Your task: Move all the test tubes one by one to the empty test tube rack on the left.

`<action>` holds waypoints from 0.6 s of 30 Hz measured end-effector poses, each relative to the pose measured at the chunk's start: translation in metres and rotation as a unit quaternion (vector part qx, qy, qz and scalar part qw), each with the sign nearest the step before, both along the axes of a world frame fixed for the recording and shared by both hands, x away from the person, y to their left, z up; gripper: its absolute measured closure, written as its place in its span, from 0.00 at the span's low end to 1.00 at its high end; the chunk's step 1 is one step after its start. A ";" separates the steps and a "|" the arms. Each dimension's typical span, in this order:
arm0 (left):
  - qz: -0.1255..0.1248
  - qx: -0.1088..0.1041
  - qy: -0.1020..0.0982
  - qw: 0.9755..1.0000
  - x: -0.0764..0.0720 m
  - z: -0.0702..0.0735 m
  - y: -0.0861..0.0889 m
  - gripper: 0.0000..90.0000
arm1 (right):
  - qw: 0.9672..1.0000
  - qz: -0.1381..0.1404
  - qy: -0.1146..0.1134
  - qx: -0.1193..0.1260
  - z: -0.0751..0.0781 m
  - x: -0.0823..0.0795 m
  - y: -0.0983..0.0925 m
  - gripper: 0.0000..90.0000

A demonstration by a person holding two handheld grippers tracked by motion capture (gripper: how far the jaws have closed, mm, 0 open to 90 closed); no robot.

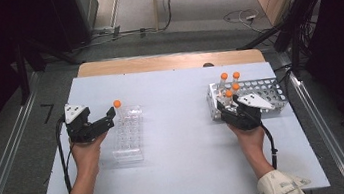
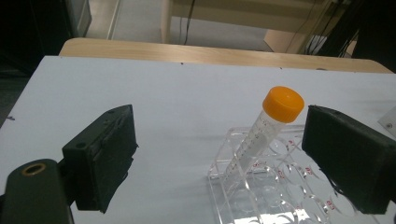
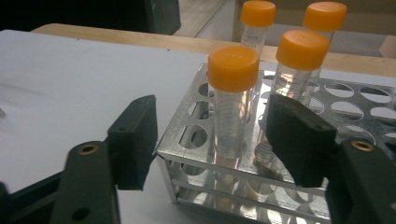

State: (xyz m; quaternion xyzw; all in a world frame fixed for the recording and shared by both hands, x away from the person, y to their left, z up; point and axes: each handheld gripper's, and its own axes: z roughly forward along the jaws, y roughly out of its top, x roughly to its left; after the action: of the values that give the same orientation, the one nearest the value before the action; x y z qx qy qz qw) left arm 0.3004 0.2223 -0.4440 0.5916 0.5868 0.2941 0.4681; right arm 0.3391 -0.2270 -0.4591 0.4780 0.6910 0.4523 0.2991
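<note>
A white table (image 1: 181, 141) was seen, bearing a metal rack (image 3: 196, 121) at its right and a clear plastic rack (image 2: 280, 186) at its left. Red markings beside the clear rack's wells could not be read. The right gripper (image 3: 212, 135) was held partly open around the nearest orange-capped tube (image 3: 231, 107) in the metal rack, pads apart from it. The left gripper (image 2: 217, 158) was held wide open, nothing gripped, with a tilted tube (image 2: 261, 130) between its jaws in the clear rack.
</note>
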 end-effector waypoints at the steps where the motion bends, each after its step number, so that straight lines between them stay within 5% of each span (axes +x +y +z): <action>1: 0.000 0.000 0.000 1.000 0.000 0.000 0.000 0.12 | 1.000 -0.003 0.000 -0.001 -0.001 0.001 0.000 0.43; 8: -0.002 -0.001 0.002 1.000 0.000 -0.001 0.001 0.12 | 1.000 -0.011 -0.004 -0.002 -0.005 0.004 -0.001 0.58; 18: -0.004 -0.004 0.004 1.000 -0.001 -0.001 0.001 0.12 | 1.000 -0.018 -0.008 -0.007 -0.009 0.006 -0.002 0.67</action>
State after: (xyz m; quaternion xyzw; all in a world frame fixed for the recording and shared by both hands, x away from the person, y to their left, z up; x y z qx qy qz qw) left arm 0.2999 0.2232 -0.4447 0.5937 0.5870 0.2876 0.4693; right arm 0.3448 -0.2289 -0.4677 0.4848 0.6830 0.4459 0.3157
